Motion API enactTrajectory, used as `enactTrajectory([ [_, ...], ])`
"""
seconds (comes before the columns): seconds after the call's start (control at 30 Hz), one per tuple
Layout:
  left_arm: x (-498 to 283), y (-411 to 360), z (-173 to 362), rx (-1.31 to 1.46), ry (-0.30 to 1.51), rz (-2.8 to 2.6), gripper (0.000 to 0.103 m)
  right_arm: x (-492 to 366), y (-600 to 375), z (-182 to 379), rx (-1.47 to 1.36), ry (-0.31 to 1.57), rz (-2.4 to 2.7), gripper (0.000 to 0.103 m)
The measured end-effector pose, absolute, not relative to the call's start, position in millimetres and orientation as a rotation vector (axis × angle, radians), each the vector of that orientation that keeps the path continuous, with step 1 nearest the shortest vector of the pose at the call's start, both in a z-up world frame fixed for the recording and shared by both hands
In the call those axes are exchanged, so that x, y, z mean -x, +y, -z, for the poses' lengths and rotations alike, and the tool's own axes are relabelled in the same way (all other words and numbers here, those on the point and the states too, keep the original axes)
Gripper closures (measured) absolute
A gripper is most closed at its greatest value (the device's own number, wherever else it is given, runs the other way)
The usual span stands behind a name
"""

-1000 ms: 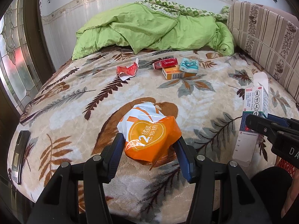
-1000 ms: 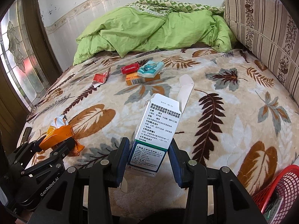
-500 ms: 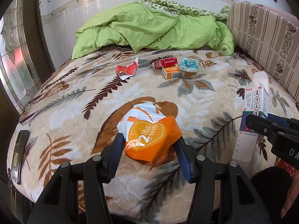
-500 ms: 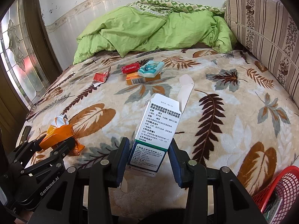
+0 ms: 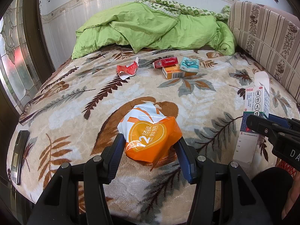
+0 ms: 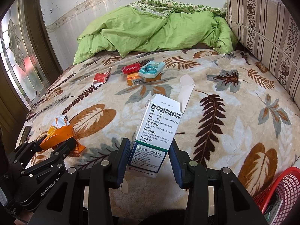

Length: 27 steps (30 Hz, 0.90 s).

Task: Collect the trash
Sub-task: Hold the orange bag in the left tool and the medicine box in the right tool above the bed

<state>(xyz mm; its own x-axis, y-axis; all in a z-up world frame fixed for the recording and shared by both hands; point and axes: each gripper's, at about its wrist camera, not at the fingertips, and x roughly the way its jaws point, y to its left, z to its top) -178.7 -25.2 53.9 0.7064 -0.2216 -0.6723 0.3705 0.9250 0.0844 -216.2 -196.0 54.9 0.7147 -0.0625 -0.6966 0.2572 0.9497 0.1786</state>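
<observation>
My left gripper [image 5: 150,146] is shut on a crumpled orange and white wrapper [image 5: 150,133], held just above the leaf-patterned blanket near the bed's front edge; it also shows in the right wrist view [image 6: 56,135]. My right gripper [image 6: 150,153] is shut on an open white medicine box [image 6: 159,127] with its top flap up, seen at the right in the left wrist view [image 5: 256,108]. Further back lie a torn red packet [image 5: 127,69], a red cigarette pack [image 5: 166,62], an orange box [image 5: 173,72] and a teal tissue pack [image 5: 189,66].
A red mesh basket [image 6: 281,189] stands at the lower right beside the bed. A dark phone [image 5: 18,153] lies at the bed's left edge. A green quilt [image 5: 150,28] is piled at the back, a striped headboard [image 5: 268,43] on the right, a stained-glass door [image 5: 15,56] on the left.
</observation>
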Motion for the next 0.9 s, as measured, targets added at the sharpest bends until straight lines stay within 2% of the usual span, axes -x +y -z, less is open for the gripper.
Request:
enactTrajectory([
  [0.9, 185, -28, -53, -0.206, 0.745, 0.351, 0.05, 223, -191, -70, -0.251, 0.757, 0.16, 0.059],
])
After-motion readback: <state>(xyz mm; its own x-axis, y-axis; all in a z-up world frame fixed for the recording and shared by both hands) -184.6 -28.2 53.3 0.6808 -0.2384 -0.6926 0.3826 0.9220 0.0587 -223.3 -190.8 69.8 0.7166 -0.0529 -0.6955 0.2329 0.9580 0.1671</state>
